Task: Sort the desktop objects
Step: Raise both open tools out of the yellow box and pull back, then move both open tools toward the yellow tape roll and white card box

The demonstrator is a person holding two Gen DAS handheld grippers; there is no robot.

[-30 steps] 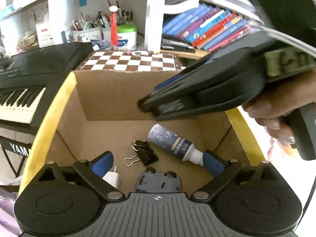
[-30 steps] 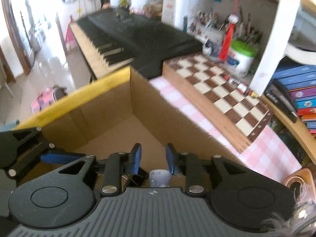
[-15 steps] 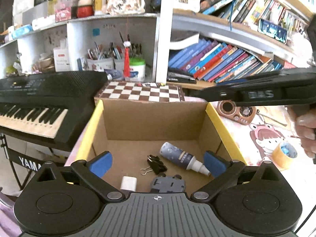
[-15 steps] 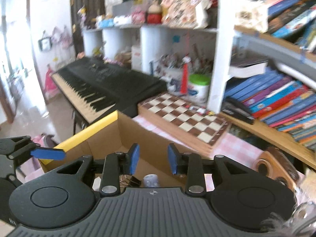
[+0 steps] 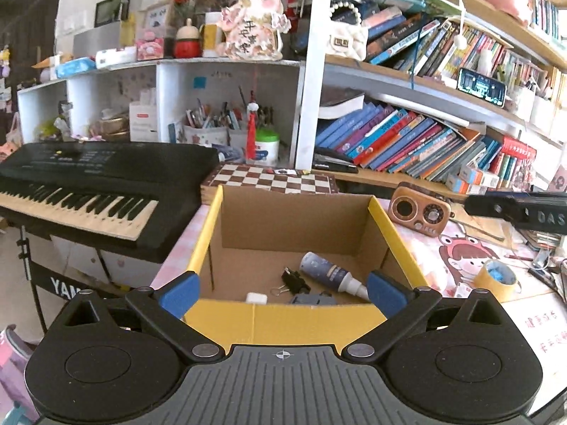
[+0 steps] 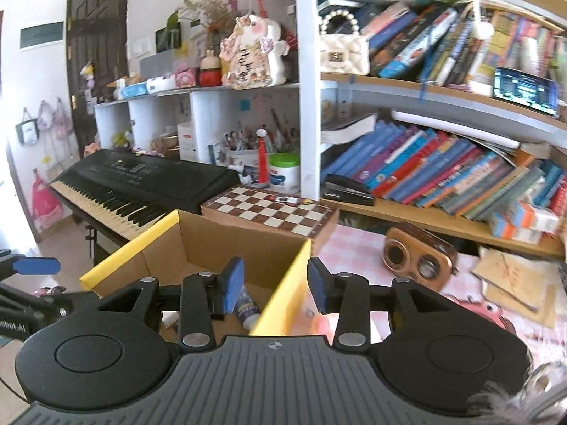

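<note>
Both pairs of fingers are empty: left gripper [image 5: 280, 292] spread wide, right gripper [image 6: 274, 281] half apart, just been opening. Bottle [image 5: 331, 275], binder clip [image 5: 295, 281] and charger [image 5: 256, 298] already lie in the cardboard box [image 5: 283, 315]; tape roll [image 5: 495, 279] waits at three o'clock.

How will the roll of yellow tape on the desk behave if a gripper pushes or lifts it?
The roll of yellow tape lies flat on the desk, so a push would probably slide it, not roll it. Set on edge, the round shape could roll away. Its open centre would likely suit fingers gripping across the ring wall, and it looks stiff.
</note>
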